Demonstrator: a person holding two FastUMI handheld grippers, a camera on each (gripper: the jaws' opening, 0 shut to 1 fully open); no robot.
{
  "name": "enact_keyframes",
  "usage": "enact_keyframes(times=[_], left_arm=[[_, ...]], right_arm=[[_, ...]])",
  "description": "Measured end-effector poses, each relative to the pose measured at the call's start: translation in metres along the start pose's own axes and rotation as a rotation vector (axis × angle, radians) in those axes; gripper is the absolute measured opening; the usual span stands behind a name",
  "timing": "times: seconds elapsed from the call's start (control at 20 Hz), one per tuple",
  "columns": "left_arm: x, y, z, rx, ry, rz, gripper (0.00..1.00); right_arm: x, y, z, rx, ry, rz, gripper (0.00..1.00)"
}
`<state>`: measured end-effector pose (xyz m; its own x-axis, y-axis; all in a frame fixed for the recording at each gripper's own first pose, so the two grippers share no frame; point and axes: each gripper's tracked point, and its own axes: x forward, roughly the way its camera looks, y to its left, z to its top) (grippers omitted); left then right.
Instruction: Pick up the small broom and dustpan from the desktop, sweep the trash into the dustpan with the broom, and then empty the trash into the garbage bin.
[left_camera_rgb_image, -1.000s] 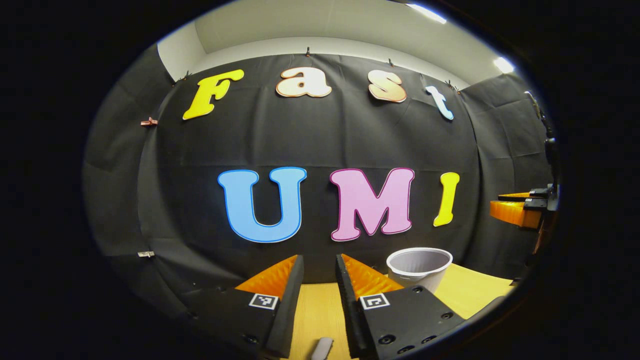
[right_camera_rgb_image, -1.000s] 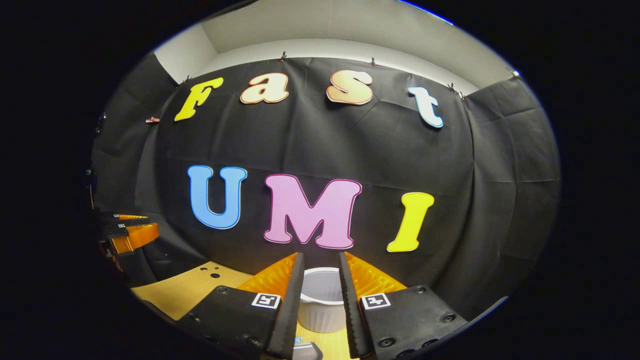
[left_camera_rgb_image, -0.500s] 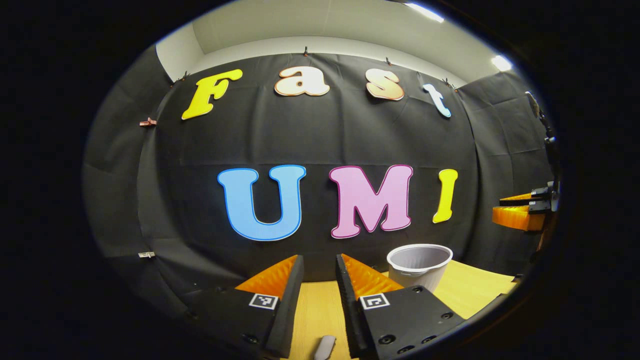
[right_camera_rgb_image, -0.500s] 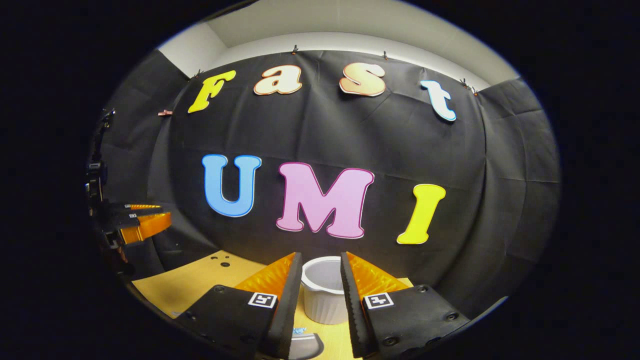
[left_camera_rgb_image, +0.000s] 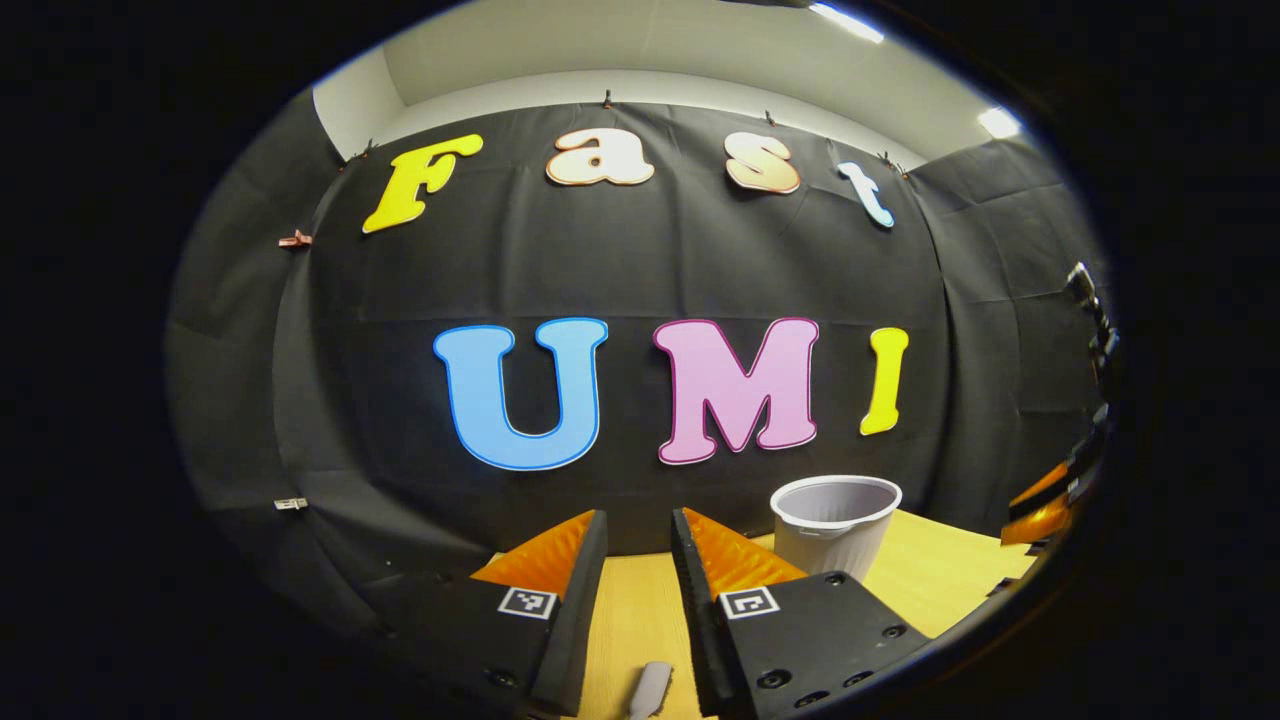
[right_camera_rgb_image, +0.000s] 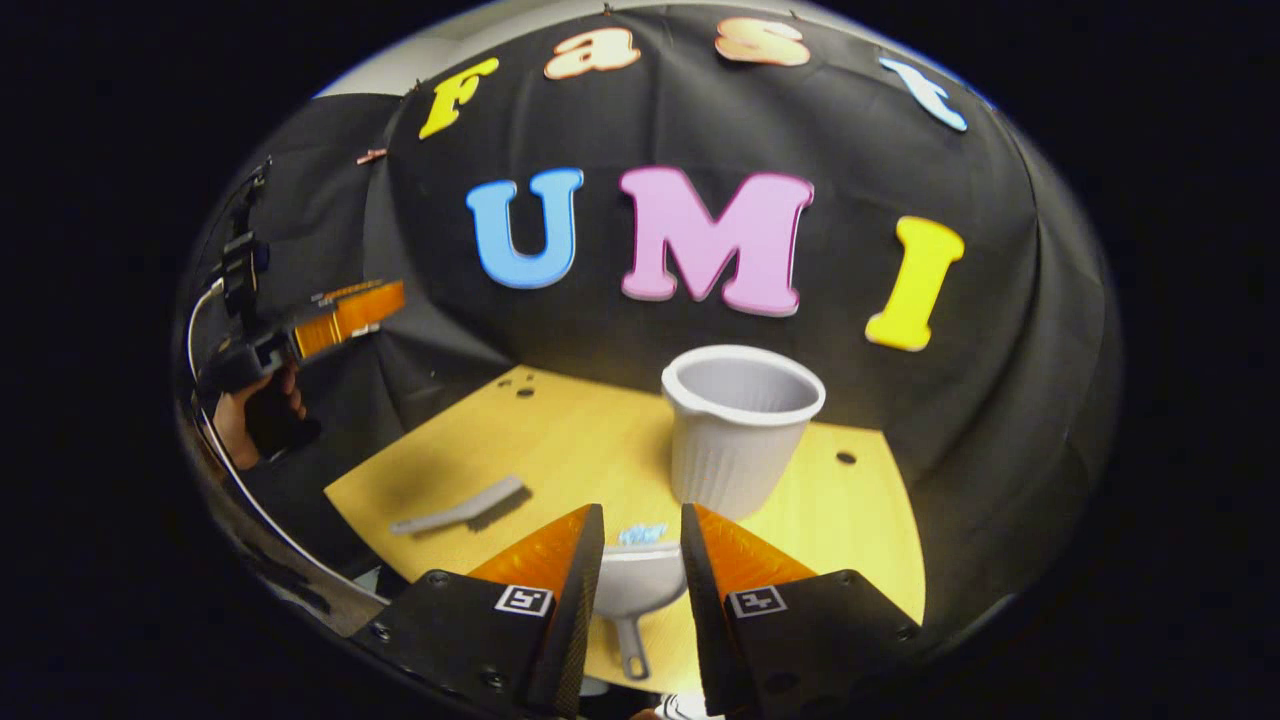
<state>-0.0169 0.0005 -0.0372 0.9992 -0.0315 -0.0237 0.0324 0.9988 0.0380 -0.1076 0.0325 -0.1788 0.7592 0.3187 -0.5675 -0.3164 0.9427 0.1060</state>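
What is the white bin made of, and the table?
The bin looks like matte plastic: pale, ribbed sides and a smooth rolled rim. The table looks like light wood or a wood-look board, yellowish and flat with a faint sheen; I can't tell which.

A recording booth is shown: black cloth (right_camera_rgb_image: 1000, 330) is clipped up as walls ahead of the hand-held gripper (right_camera_rgb_image: 640, 560), around a drilled wooden bench (right_camera_rgb_image: 560, 440).

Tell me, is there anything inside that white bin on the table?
In the right gripper view, the garbage bin stands upright on the table, and the upper inside wall that shows is bare. Its rim hides the bottom, so I cannot tell whether anything lies there.
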Motion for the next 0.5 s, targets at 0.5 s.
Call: enact_keyframes(times=[0.5], left_arm=[[-0.006,0.011,-0.031,0.023,0.051,0.015,0.45]], right_arm=[[0.047,0.014,-0.18,0.003,0.486,0.086,0.5]])
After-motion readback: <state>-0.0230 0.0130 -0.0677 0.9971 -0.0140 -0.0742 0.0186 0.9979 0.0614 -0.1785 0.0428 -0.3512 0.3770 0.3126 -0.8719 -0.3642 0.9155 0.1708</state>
